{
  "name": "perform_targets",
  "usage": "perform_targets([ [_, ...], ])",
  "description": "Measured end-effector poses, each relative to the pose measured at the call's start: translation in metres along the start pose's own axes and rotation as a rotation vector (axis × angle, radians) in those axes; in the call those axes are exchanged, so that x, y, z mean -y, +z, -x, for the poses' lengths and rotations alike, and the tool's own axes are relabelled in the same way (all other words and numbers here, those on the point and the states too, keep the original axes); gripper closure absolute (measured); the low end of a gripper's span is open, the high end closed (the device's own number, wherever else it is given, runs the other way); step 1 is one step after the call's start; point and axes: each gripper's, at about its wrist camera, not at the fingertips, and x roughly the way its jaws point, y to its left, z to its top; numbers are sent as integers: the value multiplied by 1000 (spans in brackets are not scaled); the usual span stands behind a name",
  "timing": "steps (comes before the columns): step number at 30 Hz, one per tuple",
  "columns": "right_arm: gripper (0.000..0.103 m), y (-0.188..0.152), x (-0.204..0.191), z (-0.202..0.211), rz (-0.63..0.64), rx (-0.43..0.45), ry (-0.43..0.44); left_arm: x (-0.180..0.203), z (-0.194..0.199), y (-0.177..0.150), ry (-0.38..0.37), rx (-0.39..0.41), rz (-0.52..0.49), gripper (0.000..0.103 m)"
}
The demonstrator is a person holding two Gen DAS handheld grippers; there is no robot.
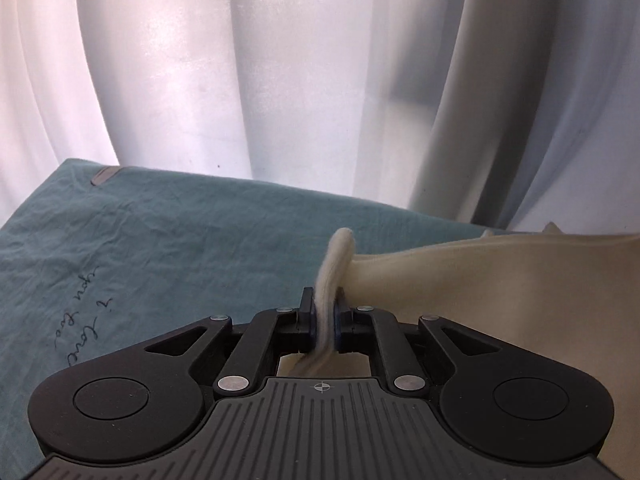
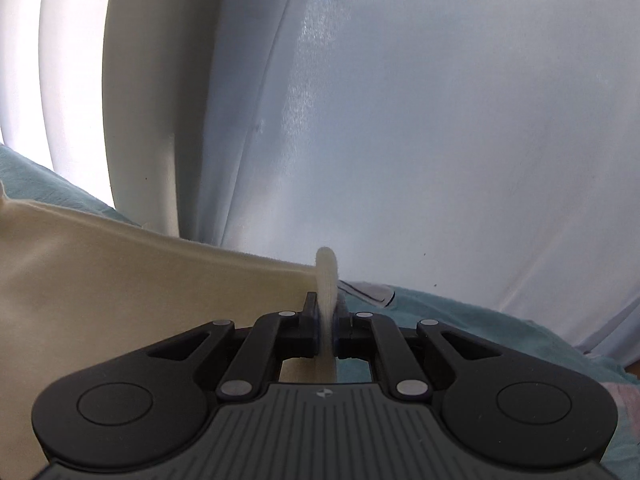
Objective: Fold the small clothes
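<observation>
A cream-coloured small garment is held stretched between both grippers above a teal cloth surface. My left gripper is shut on the garment's left edge, which bunches up between the jaws. In the right wrist view the same garment spreads to the left. My right gripper is shut on its right edge, a folded tip sticking up past the jaws.
The teal cloth carries handwritten dark lettering and a grey tag at the far left. White curtains hang close behind the surface. The curtain fills the right wrist view too.
</observation>
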Motion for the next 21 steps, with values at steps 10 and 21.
perform_targets([
  [10,78,-21,8,44,-59,52,20,1,19,-9,-22,5,4,60],
  [21,78,-78,4,96,13,-19,134,-19,48,-34,-18,-39,63,51],
])
